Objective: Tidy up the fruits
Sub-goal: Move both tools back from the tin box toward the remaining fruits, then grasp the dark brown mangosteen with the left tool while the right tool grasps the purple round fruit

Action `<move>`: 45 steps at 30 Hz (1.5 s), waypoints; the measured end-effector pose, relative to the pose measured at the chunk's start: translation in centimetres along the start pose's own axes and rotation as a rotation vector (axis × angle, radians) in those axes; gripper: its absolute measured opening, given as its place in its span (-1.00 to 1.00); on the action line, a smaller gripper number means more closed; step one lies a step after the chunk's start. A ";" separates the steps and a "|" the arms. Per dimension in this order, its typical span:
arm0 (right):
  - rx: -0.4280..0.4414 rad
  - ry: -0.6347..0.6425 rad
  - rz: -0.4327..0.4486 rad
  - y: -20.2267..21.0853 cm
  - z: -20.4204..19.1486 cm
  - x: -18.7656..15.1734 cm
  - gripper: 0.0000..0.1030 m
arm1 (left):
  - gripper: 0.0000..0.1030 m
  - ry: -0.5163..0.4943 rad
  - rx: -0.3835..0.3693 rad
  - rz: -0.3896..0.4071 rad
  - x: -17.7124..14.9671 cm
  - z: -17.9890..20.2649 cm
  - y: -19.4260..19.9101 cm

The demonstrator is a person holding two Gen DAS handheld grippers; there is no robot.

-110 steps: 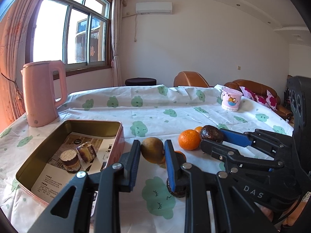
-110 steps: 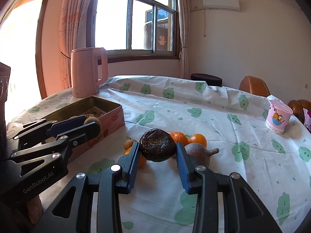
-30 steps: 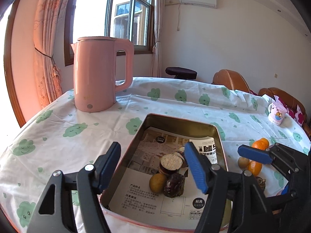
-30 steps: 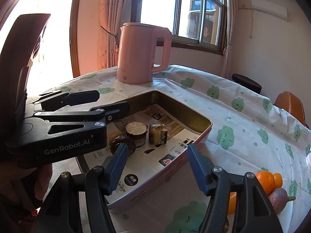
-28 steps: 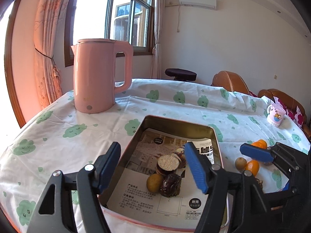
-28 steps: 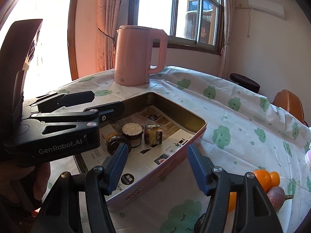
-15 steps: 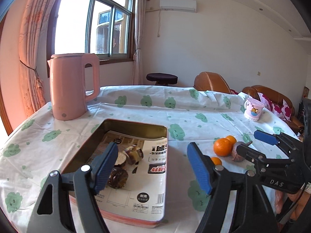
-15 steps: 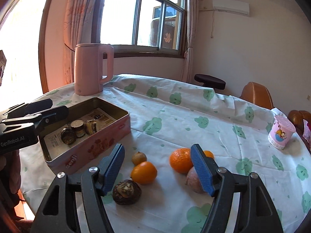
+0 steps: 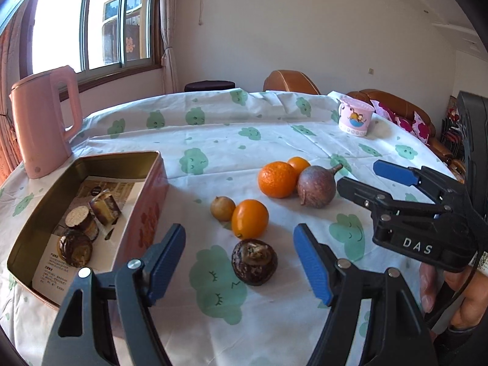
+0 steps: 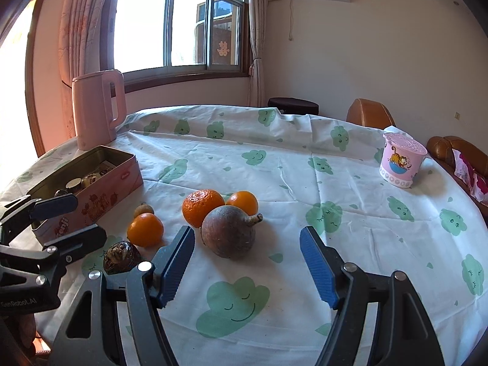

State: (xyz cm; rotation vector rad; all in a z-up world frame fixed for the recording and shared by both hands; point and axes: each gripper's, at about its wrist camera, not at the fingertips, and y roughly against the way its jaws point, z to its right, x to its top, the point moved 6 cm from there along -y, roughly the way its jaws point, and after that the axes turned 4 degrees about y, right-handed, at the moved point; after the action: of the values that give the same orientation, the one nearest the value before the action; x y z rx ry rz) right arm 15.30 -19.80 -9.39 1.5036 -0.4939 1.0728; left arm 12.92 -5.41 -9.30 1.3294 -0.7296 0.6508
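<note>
the purple-brown round passion fruit with a curved stem (image 10: 228, 234) lies on the white tablecloth with green cloud faces (image 10: 350, 244), its stem pointing up and to the right in the right wrist view, touching the large bumpy orange mandarin (image 10: 202, 206) behind it. the right gripper (image 10: 247, 267) hangs just short of it, blue pads wide apart and holding nothing; the left gripper (image 9: 239, 262) likewise stands well open and empty, with the dark wrinkled round fruit (image 9: 254, 261) on the cloth between its pads, untouched. beyond that sit a smooth orange kumquat-like fruit (image 9: 249, 219) and a small tan round fruit (image 9: 222, 208), touching. only the left wrist view looks down into the rectangular pink metal tin (image 9: 146, 210), showing fruits on printed paper, and shows fingers of the hand (image 9: 451, 302) holding the right gripper. a pink kettle (image 10: 97, 111) and pink cartoon cup (image 10: 401, 164) stand well apart.
</note>
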 end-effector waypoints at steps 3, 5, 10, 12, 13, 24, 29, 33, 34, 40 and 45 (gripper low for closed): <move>-0.004 -0.017 -0.003 -0.1 0.6 -0.3 0.42 | 0.44 -0.014 -0.007 -0.046 -0.6 0.5 -0.9; 0.000 -0.026 -0.007 -0.2 0.7 -0.4 0.42 | 0.31 -0.022 -0.014 -0.081 -0.9 0.8 -1.5; 0.008 -0.035 -0.016 -0.4 0.8 -0.5 0.42 | -0.16 -0.048 -0.035 -0.145 -1.5 1.4 -2.5; 0.010 -0.037 -0.023 -0.5 0.8 -0.5 0.42 | -0.25 -0.060 -0.042 -0.149 -1.7 1.6 -2.5; 0.011 -0.038 -0.027 -0.6 0.8 -0.5 0.42 | -0.25 -0.063 -0.043 -0.145 -1.7 1.6 -2.4; 0.066 -0.069 -0.093 -2.5 0.4 0.3 0.42 | -0.26 0.012 -0.012 0.064 3.1 -0.8 0.3; 0.090 -0.078 -0.126 -3.7 -0.2 0.8 0.42 | -0.26 0.050 0.018 0.069 4.2 -2.2 -1.4; 0.099 -0.088 -0.167 -4.9 -0.3 0.8 0.42 | -0.26 0.059 0.039 0.085 4.2 -2.5 -2.0; 0.106 -0.089 -0.176 -5.2 -0.4 0.8 0.42 | -0.26 0.063 0.046 0.089 4.2 -2.8 -2.1; 0.148 -0.086 -0.223 -6.2 -0.8 0.2 0.03 | -0.26 0.130 0.049 0.121 4.4 -4.1 -1.7; 0.151 -0.093 -0.211 -6.0 -0.7 0.3 0.02 | -0.26 0.140 0.078 0.160 4.4 -4.4 -1.0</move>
State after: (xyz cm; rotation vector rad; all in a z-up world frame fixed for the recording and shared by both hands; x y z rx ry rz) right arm 20.00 -17.62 -12.52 1.7034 -0.3158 0.8938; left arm 16.88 -1.14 -6.84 1.2902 -0.7069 0.8994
